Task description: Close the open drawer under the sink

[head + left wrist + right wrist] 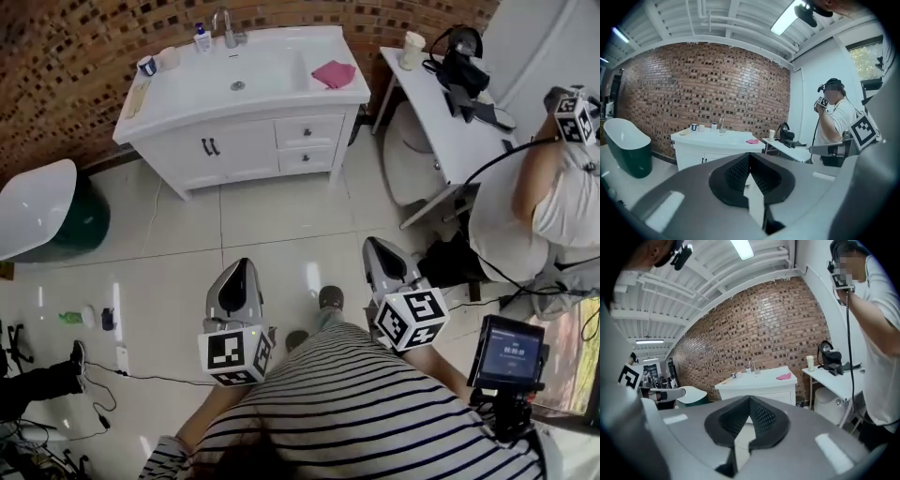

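The white vanity (234, 150) with its sink (239, 75) stands against the brick wall at the far side of the tiled floor. Two small drawers sit at its right: the upper drawer (309, 130) seems to stand slightly out, the lower drawer (307, 158) looks flush. Both grippers hang over the floor well short of it, pointing toward it. My left gripper (246, 265) (750, 157) is shut and empty. My right gripper (375, 244) (749, 399) is also shut with nothing in it. In both gripper views the vanity (708, 147) (757, 383) shows just beyond the jaw tips.
A white and green bathtub (42, 211) stands at the left. A white side table (445, 117) with a black device and a cup is at the right, with a person (553, 197) beside it. A tripod screen (511, 352) is near right. Cables lie on the floor at the left (94, 394).
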A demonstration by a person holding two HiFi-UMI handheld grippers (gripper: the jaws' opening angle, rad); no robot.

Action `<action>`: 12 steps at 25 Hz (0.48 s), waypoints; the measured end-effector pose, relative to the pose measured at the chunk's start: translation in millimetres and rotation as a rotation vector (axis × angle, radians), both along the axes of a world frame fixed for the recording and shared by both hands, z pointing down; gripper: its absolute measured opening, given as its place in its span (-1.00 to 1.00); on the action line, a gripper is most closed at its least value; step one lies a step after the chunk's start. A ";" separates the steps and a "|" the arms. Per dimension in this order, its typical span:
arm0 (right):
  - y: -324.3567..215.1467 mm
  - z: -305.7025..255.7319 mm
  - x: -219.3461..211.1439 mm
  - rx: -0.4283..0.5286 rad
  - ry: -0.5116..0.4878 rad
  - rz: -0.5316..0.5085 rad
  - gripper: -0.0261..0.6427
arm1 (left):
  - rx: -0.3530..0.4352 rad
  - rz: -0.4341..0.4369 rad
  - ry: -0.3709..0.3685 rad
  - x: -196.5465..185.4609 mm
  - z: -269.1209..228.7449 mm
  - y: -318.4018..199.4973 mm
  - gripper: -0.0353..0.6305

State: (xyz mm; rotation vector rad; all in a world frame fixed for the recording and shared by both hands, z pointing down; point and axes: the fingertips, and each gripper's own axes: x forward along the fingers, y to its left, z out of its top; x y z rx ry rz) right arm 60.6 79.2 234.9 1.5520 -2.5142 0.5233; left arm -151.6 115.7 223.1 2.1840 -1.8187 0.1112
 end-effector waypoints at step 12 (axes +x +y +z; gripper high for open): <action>75.9 -24.2 -32.0 0.090 0.044 -0.065 -0.92 | 0.031 0.063 0.032 11.3 -11.1 64.9 -0.84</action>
